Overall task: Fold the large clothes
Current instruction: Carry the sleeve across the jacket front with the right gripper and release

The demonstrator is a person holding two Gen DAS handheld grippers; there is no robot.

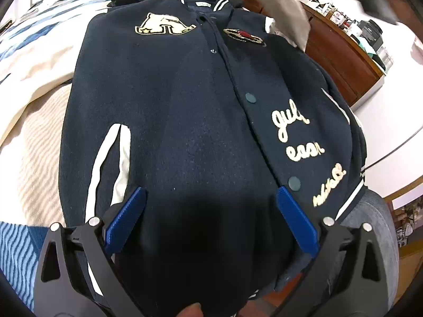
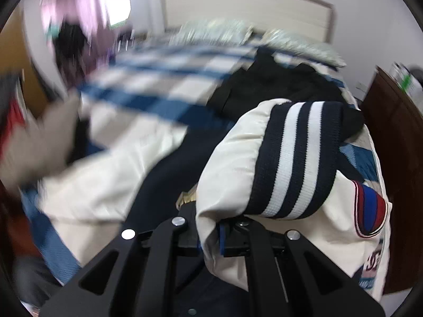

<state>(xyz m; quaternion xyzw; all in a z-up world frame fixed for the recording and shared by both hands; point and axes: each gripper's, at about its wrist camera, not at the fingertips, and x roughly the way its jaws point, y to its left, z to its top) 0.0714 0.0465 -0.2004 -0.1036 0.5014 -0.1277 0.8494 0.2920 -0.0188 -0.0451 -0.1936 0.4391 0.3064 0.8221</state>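
Observation:
A navy varsity jacket (image 1: 179, 111) with cream patches and lettering lies front up on the bed, collar away from me. My left gripper (image 1: 211, 198) is open, its blue pads (image 1: 127, 219) spread just above the jacket's lower front. My right gripper (image 2: 211, 227) is shut on the jacket's cream sleeve (image 2: 232, 163) near its navy and white striped cuff (image 2: 296, 158), holding it up over the jacket body. The sleeve hides the right fingertips. The raised sleeve shows blurred at the top right of the left wrist view (image 1: 285, 8).
The bed carries a blue and white checked quilt (image 2: 164, 84) and a cream striped blanket (image 1: 39, 142). Black clothing (image 2: 277, 84) lies beyond the collar. A brown wooden cabinet (image 1: 341, 58) with clutter on it stands to the right. A headboard (image 2: 246, 8) is at the far end.

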